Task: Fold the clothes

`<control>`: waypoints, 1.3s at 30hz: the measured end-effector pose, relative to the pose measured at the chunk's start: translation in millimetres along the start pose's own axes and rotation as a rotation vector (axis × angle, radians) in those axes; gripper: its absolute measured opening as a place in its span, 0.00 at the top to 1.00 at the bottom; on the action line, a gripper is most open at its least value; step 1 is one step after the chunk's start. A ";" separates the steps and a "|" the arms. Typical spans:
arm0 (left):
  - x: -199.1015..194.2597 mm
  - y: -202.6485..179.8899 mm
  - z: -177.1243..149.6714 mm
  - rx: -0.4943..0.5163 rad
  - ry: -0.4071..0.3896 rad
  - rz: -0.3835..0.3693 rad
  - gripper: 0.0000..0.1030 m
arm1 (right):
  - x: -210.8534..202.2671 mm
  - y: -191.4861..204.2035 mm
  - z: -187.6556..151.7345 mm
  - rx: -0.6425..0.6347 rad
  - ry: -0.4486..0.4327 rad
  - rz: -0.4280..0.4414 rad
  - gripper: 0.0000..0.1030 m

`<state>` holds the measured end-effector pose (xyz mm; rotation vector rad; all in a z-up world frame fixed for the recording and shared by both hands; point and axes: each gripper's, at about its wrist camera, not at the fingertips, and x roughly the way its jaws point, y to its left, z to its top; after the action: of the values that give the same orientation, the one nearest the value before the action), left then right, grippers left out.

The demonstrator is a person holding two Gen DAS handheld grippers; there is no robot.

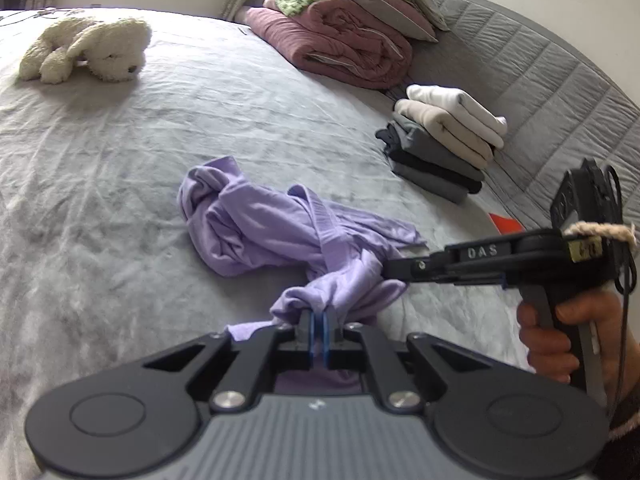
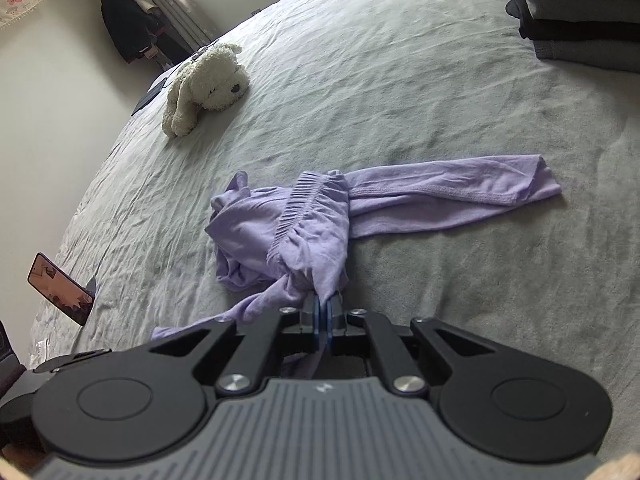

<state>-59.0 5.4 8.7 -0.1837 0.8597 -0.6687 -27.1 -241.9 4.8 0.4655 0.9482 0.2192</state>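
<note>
On the grey bed, the crumpled lilac garment lay ahead of both tools; left tool and right tool each clenched its near edge.

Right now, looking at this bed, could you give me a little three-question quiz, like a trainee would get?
1. True or false: both grippers are shut on the lilac garment.
2. Which lies farthest from the left gripper: A the plush dog, B the lilac garment, C the right gripper?
3. What tops the stack of folded clothes?

Key: 1 true; 2 A; 3 a white folded piece.
</note>
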 end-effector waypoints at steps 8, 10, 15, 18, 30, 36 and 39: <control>24.1 -14.5 -32.4 0.072 0.155 -0.046 0.97 | 10.0 -16.1 -19.0 -0.019 0.077 -0.047 0.95; 30.0 -16.2 -37.3 0.087 0.181 -0.048 0.97 | 14.3 -18.5 -21.4 -0.021 0.091 -0.058 0.94; 25.6 -12.5 -34.0 0.095 0.189 -0.069 0.95 | 12.4 -17.0 -21.4 -0.049 0.083 -0.047 0.84; 17.8 -7.3 -28.9 0.091 0.179 -0.092 0.82 | 3.6 -14.3 -17.9 -0.064 0.052 -0.049 0.65; 10.6 8.5 -9.0 0.002 0.083 -0.128 0.67 | -14.3 7.8 4.8 -0.026 -0.090 0.031 0.54; 32.8 7.4 -9.0 -0.016 0.127 -0.101 0.69 | 10.1 23.4 7.6 -0.014 -0.035 0.047 0.54; 39.2 3.5 -12.1 0.006 0.137 -0.095 0.69 | 23.1 23.9 6.2 -0.012 -0.014 0.011 0.54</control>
<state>-48.2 -14.5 -25.7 -0.1755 0.9846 -0.7790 -8.3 -213.9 2.3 0.4614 0.9305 0.2312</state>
